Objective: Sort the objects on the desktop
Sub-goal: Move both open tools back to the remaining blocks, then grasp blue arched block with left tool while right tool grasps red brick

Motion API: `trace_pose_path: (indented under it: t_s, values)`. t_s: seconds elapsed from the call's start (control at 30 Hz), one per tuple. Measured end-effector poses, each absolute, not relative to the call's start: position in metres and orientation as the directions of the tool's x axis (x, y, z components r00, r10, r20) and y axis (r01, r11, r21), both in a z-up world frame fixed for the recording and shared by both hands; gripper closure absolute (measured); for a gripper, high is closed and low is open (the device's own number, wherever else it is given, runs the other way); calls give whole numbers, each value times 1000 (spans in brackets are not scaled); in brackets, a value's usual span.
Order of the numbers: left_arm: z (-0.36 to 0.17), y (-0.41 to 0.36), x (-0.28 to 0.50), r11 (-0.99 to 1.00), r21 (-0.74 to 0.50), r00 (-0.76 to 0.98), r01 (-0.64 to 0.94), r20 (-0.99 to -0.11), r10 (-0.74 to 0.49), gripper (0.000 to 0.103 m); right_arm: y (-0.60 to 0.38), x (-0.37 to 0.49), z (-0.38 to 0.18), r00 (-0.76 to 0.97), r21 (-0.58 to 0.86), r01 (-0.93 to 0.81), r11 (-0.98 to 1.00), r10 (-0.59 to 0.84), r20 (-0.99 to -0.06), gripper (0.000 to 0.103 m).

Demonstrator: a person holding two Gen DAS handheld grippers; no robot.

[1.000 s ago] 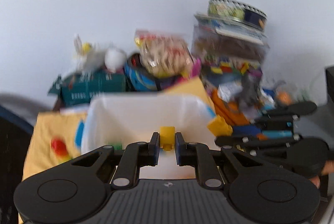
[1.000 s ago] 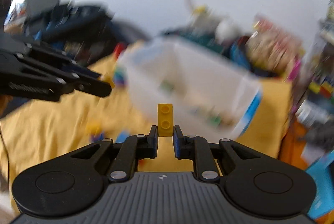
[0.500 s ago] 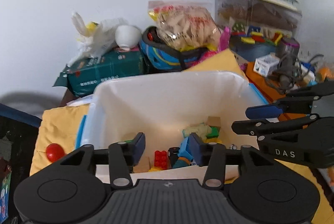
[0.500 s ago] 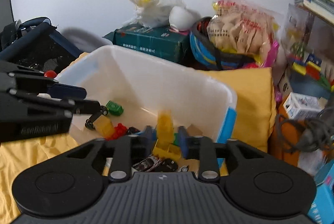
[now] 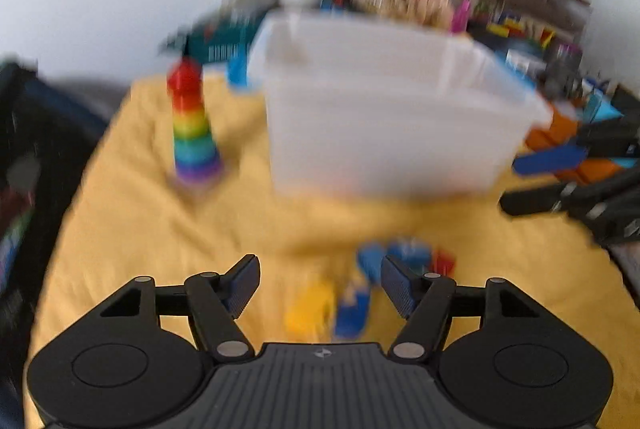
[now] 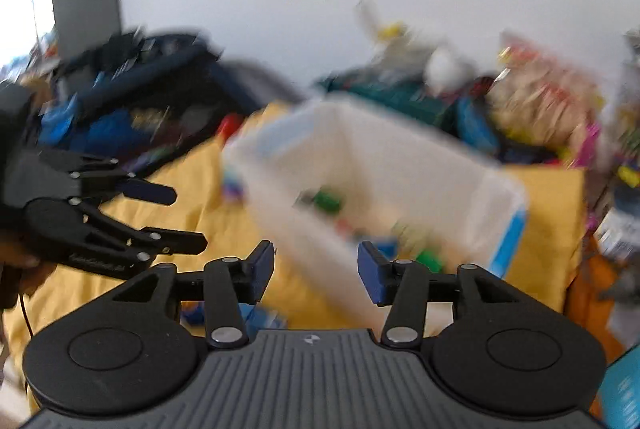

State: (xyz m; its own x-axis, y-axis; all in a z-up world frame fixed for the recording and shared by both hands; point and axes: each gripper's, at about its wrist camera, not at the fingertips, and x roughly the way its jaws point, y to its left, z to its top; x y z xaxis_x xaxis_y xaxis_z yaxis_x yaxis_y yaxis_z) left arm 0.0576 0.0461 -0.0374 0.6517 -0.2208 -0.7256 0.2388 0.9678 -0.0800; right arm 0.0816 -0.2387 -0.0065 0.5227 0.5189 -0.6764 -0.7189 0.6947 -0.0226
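On a worktop covered by a yellow cloth stands a white plastic bin, seen through two blurred wrist cameras.

From the left wrist view, the left tongs point down at the cloth in front of the bin. Their jaws stand wide apart and are opening, with nothing gripped. Loose toy bricks lie on the cloth just beyond the tips: a yellow brick, a blue brick beside it, more blue pieces and a small red brick a little farther on. A rainbow stacking tower stands upright to the left of the bin, apart from it. The right tongs reach in from the right edge, near the bin's corner.

From the right wrist view, the right tongs hover near the bin's front rim, jaws apart and opening, holding nothing. Inside the bin lie small bricks, among them a green brick; the rest are too blurred to tell. The left tongs appear at the left, over the cloth. Cluttered bags and boxes sit behind the bin against a white wall.
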Motion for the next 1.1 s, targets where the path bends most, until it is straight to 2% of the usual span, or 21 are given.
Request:
trace_pose_path:
  t_s: [0.07,0.13,0.2,0.27,0.33,0.43,0.5,0.53,0.6,0.63,0.73,0.8,1.1]
  values:
    - [-48,45,52,968,-90,637,235,-738,-223,33,-234,80,-37,477,-11,-709,705,469,-743,58]
    - [-55,40,47,965,-93,636,246,-735,-233,34,-231,80,-63,433,22,-698,715,447,-783,65]
    - [-59,34,43,962,-89,641,259,-729,-240,36,-227,81,-83,414,22,-682,731,411,-812,66]
    - [-63,28,41,958,-85,637,275,-730,-248,46,-224,81,-92,407,23,-674,738,398,-822,66]
    - [-70,20,39,950,-59,629,307,-737,-249,49,-217,80,-96,409,12,-683,730,396,-822,66]
    - [-79,14,41,949,-8,633,314,-744,-216,51,-210,81,-102,433,-29,-691,722,383,-816,66]
    - [-83,15,47,951,-25,628,307,-746,-222,51,-207,86,-106,434,-28,-692,722,385,-814,66]
    - [-84,16,50,950,-33,625,310,-746,-230,55,-205,89,-108,435,-27,-693,721,388,-813,66]
    - [-87,15,54,946,-42,618,322,-748,-244,70,-201,92,-109,439,-27,-687,726,386,-811,66]
    - [-88,16,56,942,-62,606,330,-751,-262,82,-198,94,-109,446,-29,-685,728,387,-807,66]
    - [-86,15,53,932,-118,587,342,-747,-310,82,-194,93,-111,456,-54,-694,718,380,-805,72]
    - [-86,10,47,927,-106,580,359,-753,-311,82,-196,89,-111,448,-52,-703,710,383,-808,79]
    - [-82,-5,-9,890,-176,511,420,-765,-392,82,-227,58,-108,416,-20,-704,710,389,-822,81]
